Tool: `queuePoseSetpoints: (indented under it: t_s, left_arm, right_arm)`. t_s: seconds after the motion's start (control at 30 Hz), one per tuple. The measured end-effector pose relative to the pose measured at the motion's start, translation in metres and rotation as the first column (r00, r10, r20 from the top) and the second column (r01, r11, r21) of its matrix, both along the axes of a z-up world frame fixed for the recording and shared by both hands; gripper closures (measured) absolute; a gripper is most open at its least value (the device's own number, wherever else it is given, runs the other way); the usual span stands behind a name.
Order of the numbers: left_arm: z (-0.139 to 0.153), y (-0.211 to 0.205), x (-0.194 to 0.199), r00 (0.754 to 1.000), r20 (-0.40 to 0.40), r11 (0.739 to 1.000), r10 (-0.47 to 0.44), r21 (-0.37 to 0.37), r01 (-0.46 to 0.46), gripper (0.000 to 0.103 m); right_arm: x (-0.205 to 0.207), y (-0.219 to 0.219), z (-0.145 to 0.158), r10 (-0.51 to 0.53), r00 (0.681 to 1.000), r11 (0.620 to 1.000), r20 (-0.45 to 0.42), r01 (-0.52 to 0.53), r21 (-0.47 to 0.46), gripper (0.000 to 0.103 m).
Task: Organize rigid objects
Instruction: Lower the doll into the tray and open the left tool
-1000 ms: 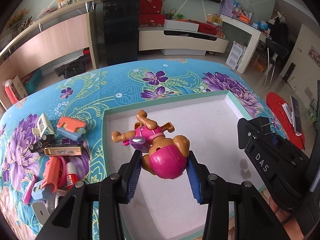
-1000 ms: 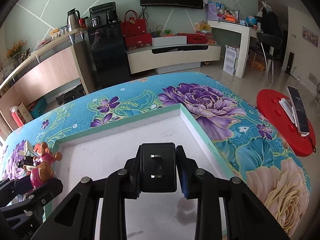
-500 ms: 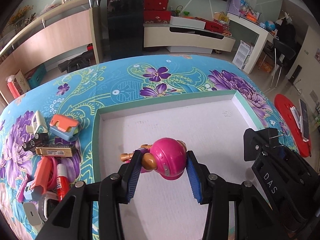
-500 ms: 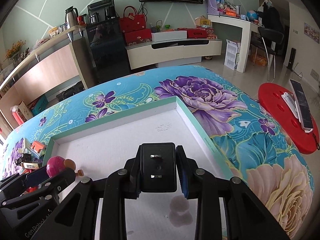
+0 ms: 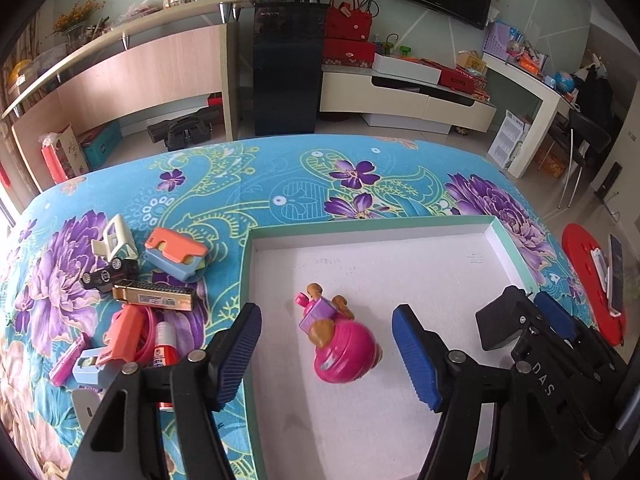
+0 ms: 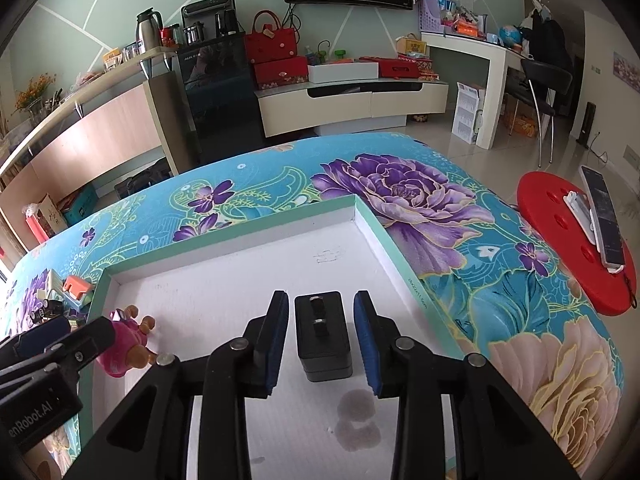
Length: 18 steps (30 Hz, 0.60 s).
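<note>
Pink and round, the toy puppy point(image 5: 338, 340) lies on the white floor of the tray point(image 5: 510, 246), right between the two sides of the left tool point(image 5: 328, 344). The left tool has just been opening, and now it stands wide. Its blue pads point(image 5: 414, 356) do not touch the toy. The toy's round pink helmet points back toward the tool, and its small paws point away from it, so its long way runs straight out ahead of the tool.

The black plug block point(image 6: 323, 334) stands in the same tray, between the sides of the right tool point(image 6: 322, 338). That tool has just been opening too, but only a little, so it is narrow. A thin gap shows on each side of the block, so the block looks let go.

Both things seem to be put down in the tray now. The next toys wait in a heap on the flowery cloth of the worktop point(image 5: 280, 184): a toy car point(image 5: 116, 242), an orange and blue box point(image 5: 176, 258), a gold bar point(image 5: 154, 298) and a glue stick point(image 5: 164, 342). The heap lies off to the left of the left tool, past the tray's green edge. The left tool is much nearer to it than the right tool, so it looks like the left one should go there next.
</note>
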<state>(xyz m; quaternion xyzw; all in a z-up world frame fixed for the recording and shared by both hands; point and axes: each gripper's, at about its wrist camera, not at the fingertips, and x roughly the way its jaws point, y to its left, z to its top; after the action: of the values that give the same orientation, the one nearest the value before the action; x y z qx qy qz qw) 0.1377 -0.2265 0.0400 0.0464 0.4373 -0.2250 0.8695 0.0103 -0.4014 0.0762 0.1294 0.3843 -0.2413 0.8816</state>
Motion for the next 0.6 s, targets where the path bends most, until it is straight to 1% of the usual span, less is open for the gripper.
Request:
queuePoseSetpoints:
  t_s: [0.07, 0.1, 0.13, 0.17, 0.23, 0.3, 0.33, 0.37, 0.47, 0.6]
  left_arm:
    - [0.003, 0.008, 0.001, 0.999, 0.017, 0.999, 0.032, 0.000, -0.032, 0.017]
    - [0.003, 0.011, 0.002, 0.998, 0.023, 0.999, 0.050, 0.000, -0.050, 0.014]
    - [0.002, 0.015, 0.003, 0.997, 0.027, 0.998, 0.068, 0.002, -0.068, 0.008]
    - [0.001, 0.020, 0.005, 0.996, 0.027, 0.996, 0.087, 0.003, -0.087, 0.003]
    - [-0.003, 0.028, 0.008, 0.993, 0.019, 0.993, 0.120, 0.005, -0.120, 0.000]
    - [-0.008, 0.037, 0.012, 0.988, 0.011, 0.988, 0.155, 0.015, -0.156, 0.000]
    - [-0.010, 0.041, 0.014, 0.986, 0.005, 0.986, 0.168, 0.017, -0.168, 0.000]
    - [-0.013, 0.045, 0.014, 0.984, -0.003, 0.984, 0.176, 0.017, -0.176, 0.000]
    - [-0.020, 0.055, 0.015, 0.978, -0.004, 0.978, 0.208, 0.027, -0.208, 0.000]
    - [-0.023, 0.065, 0.011, 0.966, 0.055, 0.965, 0.251, 0.064, -0.254, 0.000]
  right_arm:
    - [0.000, 0.002, 0.001, 0.000, 1.000, 1.000, 0.004, 0.000, -0.014, 0.043]
    - [0.001, 0.002, 0.001, 0.007, 1.000, 1.000, 0.006, -0.007, -0.017, 0.039]
    - [0.001, 0.004, 0.001, 0.017, 1.000, 1.000, 0.007, -0.017, -0.019, 0.034]
    - [0.003, 0.005, 0.001, 0.027, 1.000, 0.999, 0.006, -0.026, -0.023, 0.034]
    - [0.005, 0.010, 0.001, 0.047, 0.999, 0.998, -0.003, -0.048, -0.037, 0.033]
    - [0.008, 0.014, 0.000, 0.066, 0.998, 0.997, -0.010, -0.067, -0.050, 0.026]
    - [0.009, 0.016, -0.001, 0.074, 0.997, 0.996, -0.010, -0.074, -0.055, 0.019]
    - [0.010, 0.018, -0.001, 0.080, 0.997, 0.995, -0.009, -0.080, -0.061, 0.016]
    - [0.011, 0.021, 0.000, 0.090, 0.996, 0.994, -0.005, -0.090, -0.068, 0.014]
    - [0.013, 0.020, -0.001, 0.081, 0.997, 0.994, -0.009, -0.081, -0.073, 0.011]
